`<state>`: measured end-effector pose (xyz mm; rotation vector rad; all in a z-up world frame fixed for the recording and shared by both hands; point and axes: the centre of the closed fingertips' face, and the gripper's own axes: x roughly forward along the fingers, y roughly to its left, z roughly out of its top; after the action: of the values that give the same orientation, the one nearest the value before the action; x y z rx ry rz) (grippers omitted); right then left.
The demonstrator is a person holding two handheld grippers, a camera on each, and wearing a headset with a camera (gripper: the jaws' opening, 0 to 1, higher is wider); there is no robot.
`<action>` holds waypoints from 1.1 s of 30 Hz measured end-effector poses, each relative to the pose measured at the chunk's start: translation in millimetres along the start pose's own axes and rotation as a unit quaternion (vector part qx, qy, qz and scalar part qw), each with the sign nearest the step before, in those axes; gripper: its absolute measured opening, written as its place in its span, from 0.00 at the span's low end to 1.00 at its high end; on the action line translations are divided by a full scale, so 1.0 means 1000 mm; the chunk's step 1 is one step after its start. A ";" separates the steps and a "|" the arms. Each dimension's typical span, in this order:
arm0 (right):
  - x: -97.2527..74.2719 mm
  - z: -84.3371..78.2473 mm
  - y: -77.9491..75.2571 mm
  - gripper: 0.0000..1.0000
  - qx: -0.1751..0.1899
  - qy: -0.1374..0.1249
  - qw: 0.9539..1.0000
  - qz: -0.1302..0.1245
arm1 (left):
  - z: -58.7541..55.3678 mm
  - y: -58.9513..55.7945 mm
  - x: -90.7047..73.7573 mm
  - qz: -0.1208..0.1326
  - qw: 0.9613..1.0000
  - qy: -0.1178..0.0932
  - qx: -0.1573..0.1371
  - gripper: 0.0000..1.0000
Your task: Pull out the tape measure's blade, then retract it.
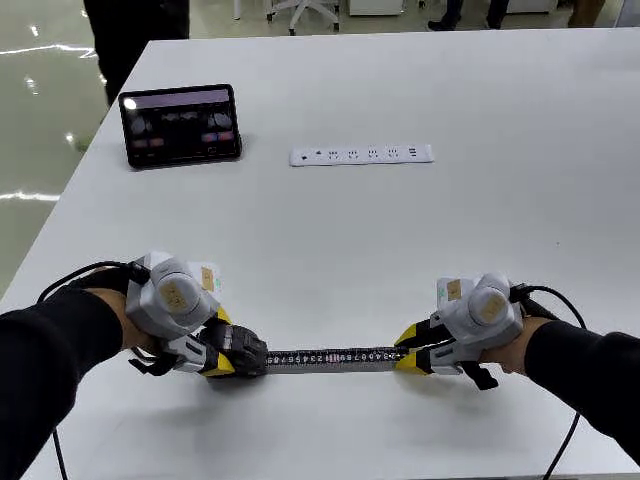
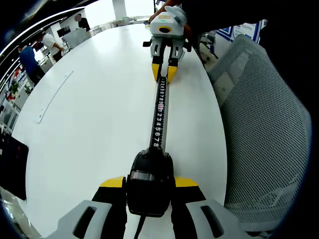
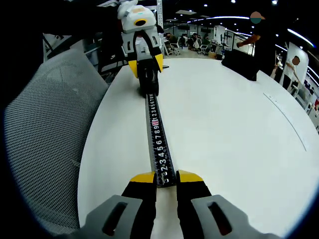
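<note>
Head view: on a white table by glossy floor, left tongs clench the tape measure, right tongs its blade.

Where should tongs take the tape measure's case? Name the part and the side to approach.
Clamp the case across its two flat side faces, coming in from its back, opposite the mouth where the blade exits. It stands on edge, so those faces are upright and parallel; the left tongs hold it that way.
</note>
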<state>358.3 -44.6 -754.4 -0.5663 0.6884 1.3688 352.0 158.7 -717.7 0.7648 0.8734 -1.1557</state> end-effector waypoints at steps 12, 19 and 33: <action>-0.007 -0.008 -0.002 0.10 0.003 0.004 1.000 -0.003 | 0.000 0.000 0.001 0.001 1.000 -0.001 -0.001 0.30; -0.011 -0.014 -0.004 0.10 0.005 0.006 1.000 -0.006 | 0.000 0.000 0.001 0.000 1.000 -0.001 -0.001 0.30; -0.020 -0.022 -0.007 0.10 0.014 0.008 1.000 -0.008 | 0.001 0.000 0.001 0.000 1.000 -0.003 -0.006 0.30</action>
<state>361.3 -74.9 -755.2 -0.5605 0.7128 1.3388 352.3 157.5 -718.3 0.7514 0.8738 -1.1509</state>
